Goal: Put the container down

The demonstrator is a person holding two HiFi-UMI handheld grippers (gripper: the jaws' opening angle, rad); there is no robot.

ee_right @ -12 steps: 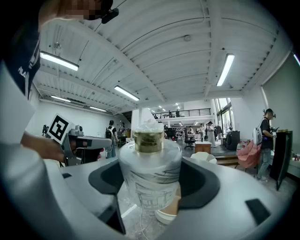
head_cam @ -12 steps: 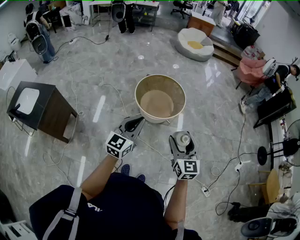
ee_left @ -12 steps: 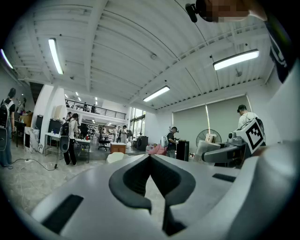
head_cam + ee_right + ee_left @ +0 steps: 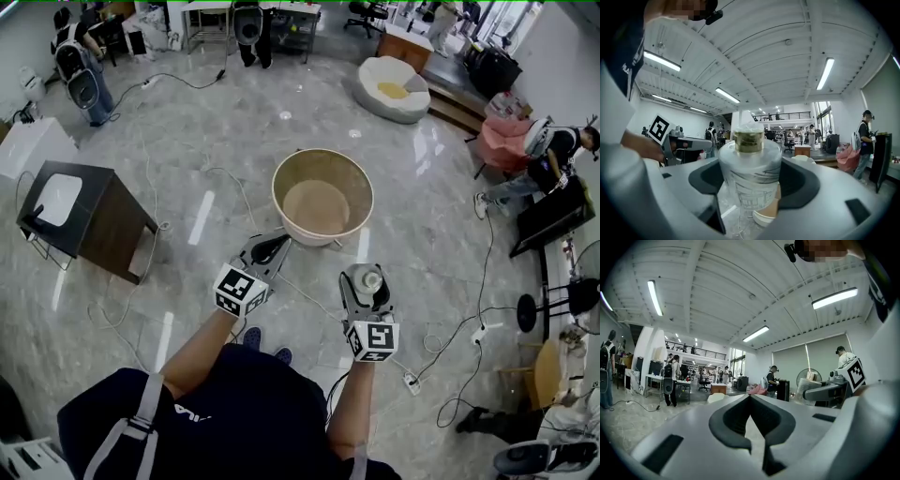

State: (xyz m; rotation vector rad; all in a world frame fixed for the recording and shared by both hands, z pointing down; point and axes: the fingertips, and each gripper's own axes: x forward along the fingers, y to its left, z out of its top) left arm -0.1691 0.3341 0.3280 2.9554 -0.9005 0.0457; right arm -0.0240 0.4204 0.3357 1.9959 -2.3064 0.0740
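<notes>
A clear plastic container (image 4: 365,282) with a gold cap stands upright between the jaws of my right gripper (image 4: 366,287), held in the air above the marble floor. In the right gripper view the container (image 4: 750,168) fills the gap of the right gripper (image 4: 751,185), and both pads press on its sides. My left gripper (image 4: 273,247) is to the left, its tips close to the near rim of a large round tan tub (image 4: 278,180). In the left gripper view the left gripper (image 4: 750,397) is shut, with nothing between its jaws.
A dark side table (image 4: 103,230) stands at the left. Cables cross the floor, with a power strip (image 4: 410,380) near my right foot. A white beanbag (image 4: 392,89) lies beyond the tub, and a fan (image 4: 565,298) stands at the right. People stand and sit round the room's edges.
</notes>
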